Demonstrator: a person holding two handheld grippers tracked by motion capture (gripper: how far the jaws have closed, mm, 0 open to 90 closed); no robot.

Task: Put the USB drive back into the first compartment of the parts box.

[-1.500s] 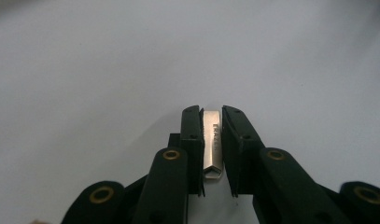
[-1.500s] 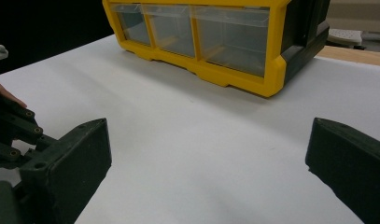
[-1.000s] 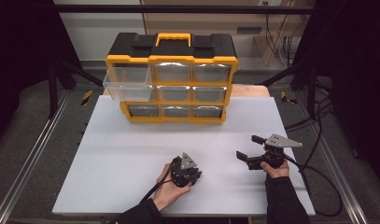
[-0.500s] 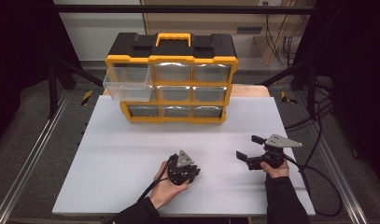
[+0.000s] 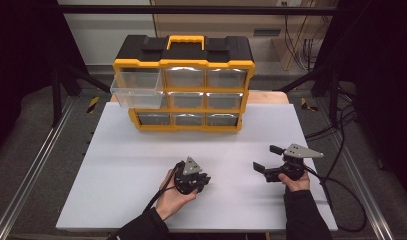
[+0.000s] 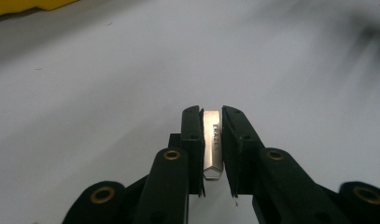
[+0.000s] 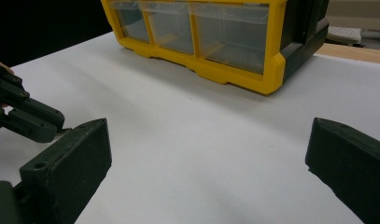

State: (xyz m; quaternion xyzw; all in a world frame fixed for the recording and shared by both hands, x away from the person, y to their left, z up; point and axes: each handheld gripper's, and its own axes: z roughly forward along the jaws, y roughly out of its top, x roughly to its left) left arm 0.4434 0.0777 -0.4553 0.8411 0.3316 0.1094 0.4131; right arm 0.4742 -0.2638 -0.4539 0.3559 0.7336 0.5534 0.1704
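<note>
Left tongs [image 6: 212,140] are clamped tight on a small silver metal eraser shield [image 6: 212,142], held edge-up just over the white surface [image 5: 141,165], near the front edge, left of centre. Right tongs [image 5: 267,159] sit low at the near right, gaping wide with nothing between them. At the far side stands the yellow drawer organizer [image 5: 183,90], its top-left clear drawer [image 5: 137,89] pulled out.
</note>
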